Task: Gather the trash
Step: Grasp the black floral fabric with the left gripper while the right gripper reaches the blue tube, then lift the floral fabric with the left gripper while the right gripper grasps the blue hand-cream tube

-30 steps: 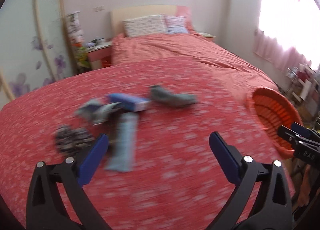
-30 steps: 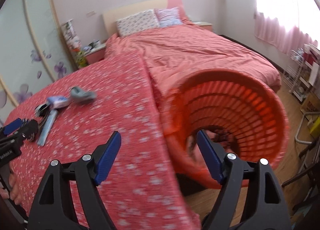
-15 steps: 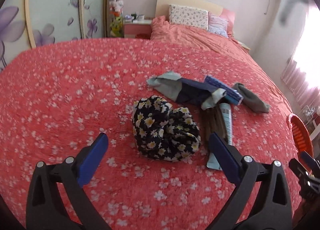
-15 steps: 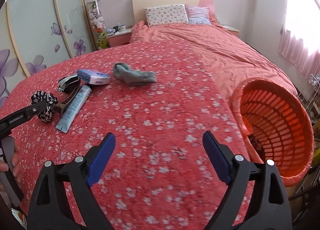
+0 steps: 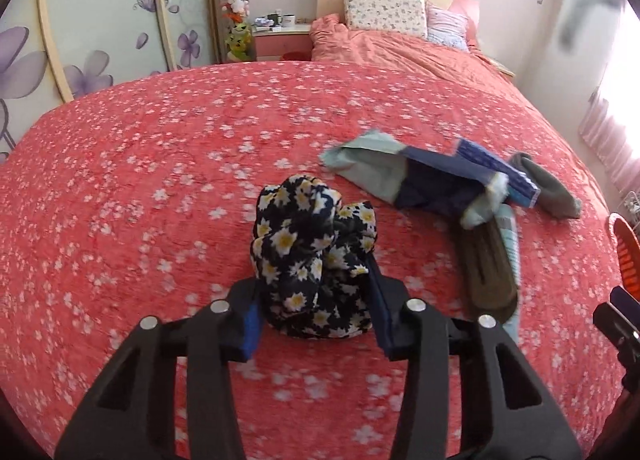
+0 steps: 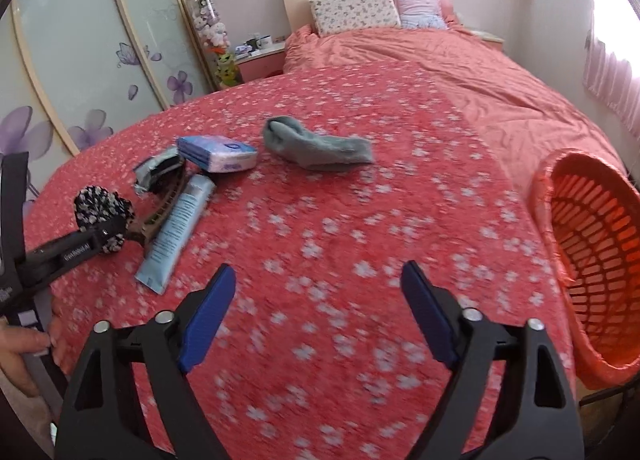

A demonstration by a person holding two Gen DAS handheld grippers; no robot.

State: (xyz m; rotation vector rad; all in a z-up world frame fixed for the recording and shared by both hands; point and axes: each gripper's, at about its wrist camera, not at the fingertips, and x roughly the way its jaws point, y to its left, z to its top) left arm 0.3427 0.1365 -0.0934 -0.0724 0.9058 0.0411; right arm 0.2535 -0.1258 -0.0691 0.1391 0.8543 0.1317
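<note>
Left gripper: blue pads closed in on the daisy-print cloth, squeezing its lower part from both sides
Daisy-print cloth: a black bundle with white and yellow flowers, bunched up on the red floral bedspread, near the front edge of the bed
Right gripper: jaws spread wide, nothing between them, hovering over bare bedspread
Pile beside the cloth: a mint and navy wrapper, a blue pack, a brown comb-like piece and a pale blue tube, all bunched close together to the right of the bundle
Grey sock: lying flat, a little apart from the pile, further toward the middle of the bed
Orange basket: slatted plastic, tipped on its side at the right edge of the bed, mouth facing the bedspread, well apart from the pile
Background: two pillows at the headboard, a pink nightstand by the floral wardrobe doors
</note>
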